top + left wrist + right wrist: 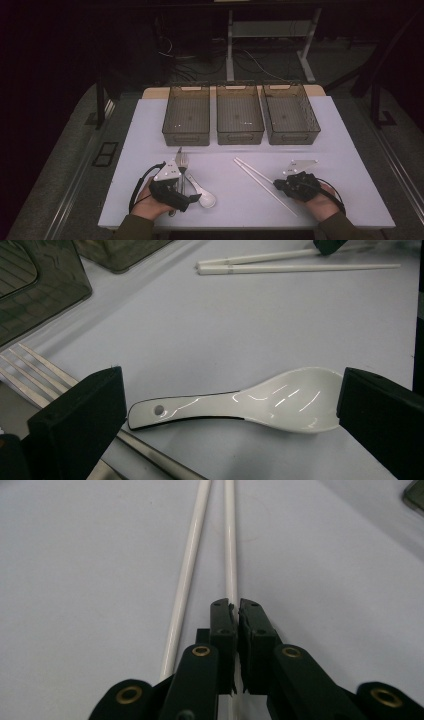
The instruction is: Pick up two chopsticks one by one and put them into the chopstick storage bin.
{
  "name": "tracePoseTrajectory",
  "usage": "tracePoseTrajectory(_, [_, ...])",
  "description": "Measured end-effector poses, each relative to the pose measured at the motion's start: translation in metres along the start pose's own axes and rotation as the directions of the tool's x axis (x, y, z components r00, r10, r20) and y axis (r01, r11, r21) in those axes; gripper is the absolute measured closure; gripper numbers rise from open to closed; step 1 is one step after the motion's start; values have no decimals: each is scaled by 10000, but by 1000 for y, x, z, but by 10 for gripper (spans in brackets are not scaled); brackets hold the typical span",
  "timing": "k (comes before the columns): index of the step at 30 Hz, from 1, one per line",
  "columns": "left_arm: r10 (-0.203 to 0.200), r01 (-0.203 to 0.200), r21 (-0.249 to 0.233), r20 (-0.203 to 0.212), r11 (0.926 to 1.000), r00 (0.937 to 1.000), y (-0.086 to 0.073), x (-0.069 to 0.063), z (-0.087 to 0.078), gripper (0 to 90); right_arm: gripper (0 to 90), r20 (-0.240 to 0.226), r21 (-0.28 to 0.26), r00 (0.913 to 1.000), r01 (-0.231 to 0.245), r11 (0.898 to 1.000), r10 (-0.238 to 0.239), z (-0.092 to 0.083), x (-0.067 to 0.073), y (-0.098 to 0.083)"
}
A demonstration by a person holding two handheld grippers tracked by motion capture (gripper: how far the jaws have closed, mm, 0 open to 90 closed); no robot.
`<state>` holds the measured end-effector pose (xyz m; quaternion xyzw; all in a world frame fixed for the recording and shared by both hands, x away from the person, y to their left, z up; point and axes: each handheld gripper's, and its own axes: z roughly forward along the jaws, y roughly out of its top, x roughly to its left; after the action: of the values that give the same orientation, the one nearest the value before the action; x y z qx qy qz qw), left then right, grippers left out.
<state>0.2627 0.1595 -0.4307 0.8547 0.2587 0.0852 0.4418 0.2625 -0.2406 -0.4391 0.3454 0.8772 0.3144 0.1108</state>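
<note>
The right gripper (236,611) is clamped on one white chopstick (230,555) – its jaws pinch the stick low over the desk (300,150), while the second chopstick (187,570) lies free just beside it. The left gripper (230,405) stands wide apart, its jaws flanking a white ceramic spoon (250,402) that lies flat between them, untouched. A fork (30,372) rests near that spoon – beyond stand three bins (240,117) in a row.

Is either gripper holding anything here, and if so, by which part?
The right gripper is shut on one white chopstick, partway along its shaft. The left gripper holds nothing; its open jaws straddle the white spoon.
</note>
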Motion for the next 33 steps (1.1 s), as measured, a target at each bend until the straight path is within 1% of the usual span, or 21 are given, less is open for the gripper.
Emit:
tracePoseTrajectory(4, [-22, 22, -36, -30, 10000, 10000, 0, 0, 0, 0, 857, -60, -157, 10000, -75, 9998, 74, -5, -4, 0])
tracePoseTrajectory(5, [-25, 25, -38, -26, 10000, 10000, 0, 0, 0, 0, 857, -113, -128, 9999, -110, 9999, 109, -6, -5, 1])
tracePoseTrajectory(7, [-15, 15, -37, -26, 10000, 10000, 0, 0, 0, 0, 856, -123, -193, 9999, 10, 9998, -12, -7, -6, 0])
tracePoseTrajectory(9, [-15, 15, -35, -30, 10000, 10000, 0, 0, 0, 0, 857, -320, -74, 9995, 49, 10000, -51, -7, -7, 0])
tracePoseTrajectory(10, [-27, 27, -45, -36, 10000, 10000, 0, 0, 0, 0, 857, -282, -169, 9996, 62, 9998, -67, -8, -7, 0])
tracePoseTrajectory(11, [-29, 29, -61, -31, 10000, 10000, 0, 0, 0, 0, 857, -374, -236, 9992, 120, 9996, -129, -9, -7, 0])
tracePoseTrajectory(15, [-19, 19, -51, -18, 10000, 10000, 0, 1, 0, 0, 858, -533, -688, 9985, -196, 9974, 160, -14, -12, 1])
tracePoseTrajectory(20, [-18, 18, -56, -22, 10000, 10000, 0, 1, 0, 0, 859, -647, -979, 9971, -468, 9941, 405, -21, -16, 1])
tracePoseTrajectory(22, [-22, 21, -70, -26, 10000, 10000, 0, 1, 0, 0, 858, -774, -1171, 9957, -589, 9914, 500, -24, -17, 2])
tracePoseTrajectory(26, [-25, 25, -28, -18, 10000, 10000, 0, 1, -1, 0, 858, -775, -1365, 9958, -598, 9888, 495, -29, -18, 4])
tracePoseTrajectory(29, [-4, 4, -66, -22, 10000, 10000, 0, 2, -1, 0, 858, -758, -1490, 9960, -578, 9872, 469, -32, -19, 6])
tracePoseTrajectory(31, [-2, 2, -120, 2, 9999, 10000, 0, 2, -2, 0, 857, -843, -1575, 9949, -679, 9852, 551, -34, -20, 7])
tracePoseTrajectory(33, [-22, 22, -194, 30, 9998, 10000, -1, 2, -1, 0, 857, -827, -1610, 9949, -704, 9844, 576, -36, -21, 10])
